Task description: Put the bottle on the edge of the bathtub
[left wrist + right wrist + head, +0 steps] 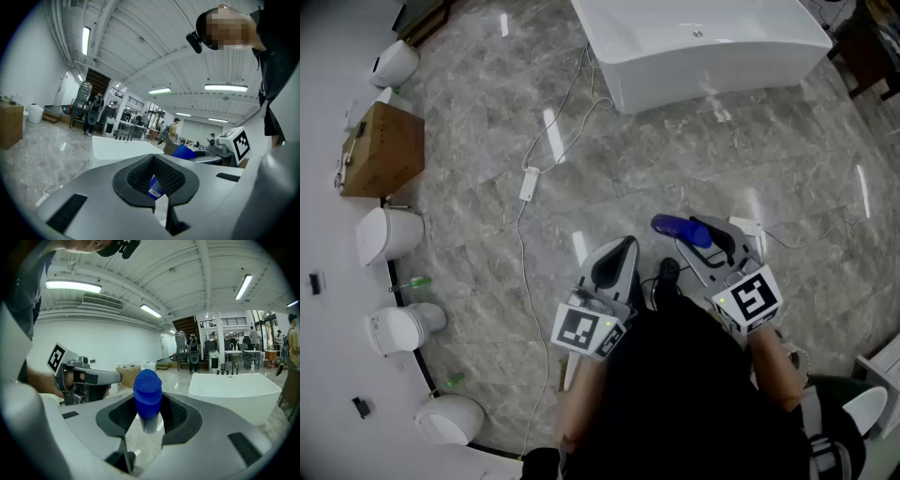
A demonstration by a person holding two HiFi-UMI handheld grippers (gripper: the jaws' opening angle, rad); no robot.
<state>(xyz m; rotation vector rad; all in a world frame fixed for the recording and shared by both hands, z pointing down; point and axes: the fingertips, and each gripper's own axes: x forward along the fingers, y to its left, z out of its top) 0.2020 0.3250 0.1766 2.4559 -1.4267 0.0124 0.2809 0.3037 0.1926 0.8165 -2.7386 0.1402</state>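
Head view: grey marble floor (487,141) is being stood on, and the white freestanding bathtub (712,80) is being faced at the far end, well apart from both tools. The right gripper (705,236) is being held with its jaws spread wide, pinching the blue plastic bottle (678,228). The bottle is being held in the air between the pads. Its long axis is showing roughly upright in the right gripper view, rounded blue end up. The left gripper (623,251) is being held just beside it with only a slit showing between the jaws, and nothing is being gripped. The tub rim is lying ahead and slightly right of the bottle. The right hand is therefore being judged the one to be taken forward.
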